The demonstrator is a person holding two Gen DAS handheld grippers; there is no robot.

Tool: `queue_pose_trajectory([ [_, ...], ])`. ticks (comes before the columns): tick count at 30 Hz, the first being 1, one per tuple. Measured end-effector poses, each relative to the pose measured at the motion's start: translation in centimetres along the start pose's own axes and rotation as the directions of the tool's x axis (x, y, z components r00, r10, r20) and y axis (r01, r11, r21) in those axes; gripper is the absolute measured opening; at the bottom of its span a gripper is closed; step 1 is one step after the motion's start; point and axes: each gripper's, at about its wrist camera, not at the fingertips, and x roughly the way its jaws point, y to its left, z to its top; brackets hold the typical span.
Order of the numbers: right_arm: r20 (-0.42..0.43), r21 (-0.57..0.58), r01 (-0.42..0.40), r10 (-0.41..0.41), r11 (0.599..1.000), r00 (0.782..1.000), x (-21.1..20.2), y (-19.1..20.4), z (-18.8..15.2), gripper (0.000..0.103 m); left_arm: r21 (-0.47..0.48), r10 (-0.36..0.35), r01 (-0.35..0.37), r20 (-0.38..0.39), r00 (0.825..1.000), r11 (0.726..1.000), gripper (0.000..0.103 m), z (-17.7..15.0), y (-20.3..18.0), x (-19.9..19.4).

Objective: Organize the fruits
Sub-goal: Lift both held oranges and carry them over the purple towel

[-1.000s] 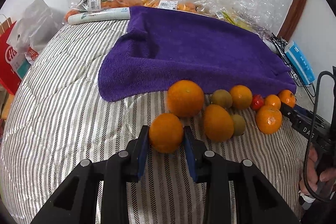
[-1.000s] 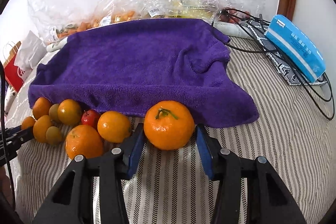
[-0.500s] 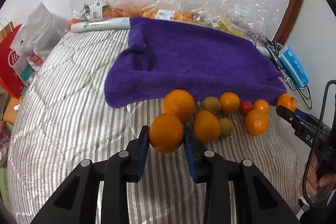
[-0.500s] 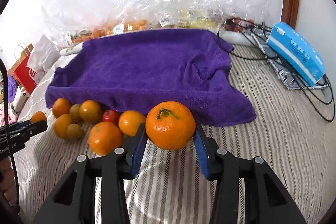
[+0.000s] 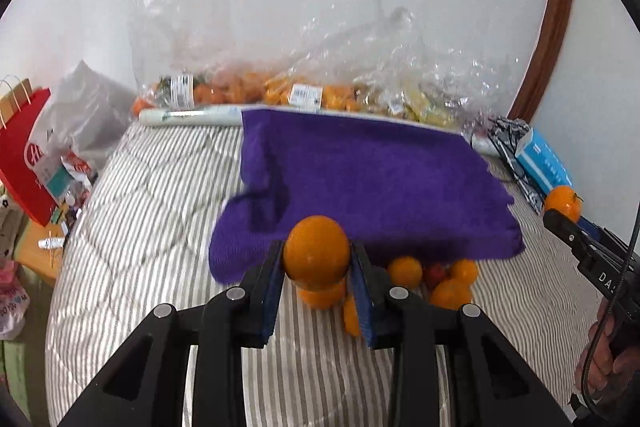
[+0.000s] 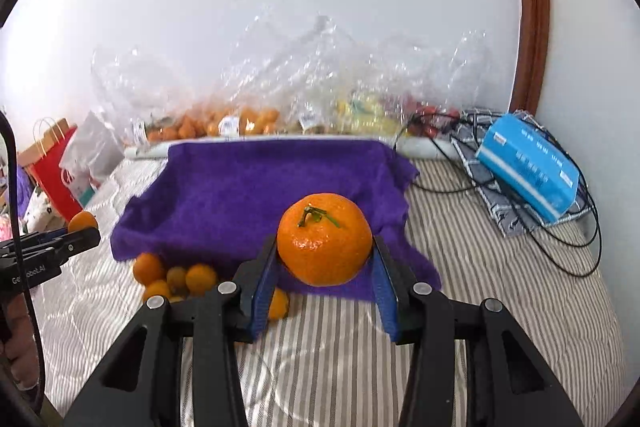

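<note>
My left gripper (image 5: 318, 259) is shut on a small smooth orange (image 5: 317, 253) and holds it in the air in front of the purple towel (image 5: 372, 187). My right gripper (image 6: 325, 251) is shut on a larger mandarin with a green stem (image 6: 325, 239), also lifted off the bed. Several loose oranges (image 5: 404, 270) and a small red fruit (image 5: 436, 273) lie on the striped bedcover (image 5: 152, 211) at the towel's near edge. In the right wrist view the same pile (image 6: 176, 277) sits at lower left. Each gripper shows at the edge of the other's view.
Clear plastic bags of fruit (image 5: 304, 91) line the wall behind the towel. A white roll (image 5: 188, 115) lies by them. A blue tissue pack (image 6: 528, 165) rests on a notebook with black cables at right. A red paper bag (image 5: 24, 155) stands left of the bed.
Both grippers have risen with their fruit, lifting it off the bedcover; the fruit pile and towel now sit lower and farther in both views.
</note>
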Motion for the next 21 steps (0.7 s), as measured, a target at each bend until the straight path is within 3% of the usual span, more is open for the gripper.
queue_pose_trajectory([
  [10, 0.038, -0.005, 0.000, 0.000, 1.000, 0.999, 2.0, 0.2, 3.1, 0.044, 0.023, 0.014, -0.016, 0.084, 0.996, 1.000, 0.030, 3.8, -0.9, 1.5],
  [21, 0.044, -0.004, -0.002, 0.002, 1.000, 0.999, 6.1, -0.1, 5.9, 0.044, 0.008, -0.005, 0.004, 0.050, 0.999, 1.000, 0.030, 6.5, -1.4, 7.0],
])
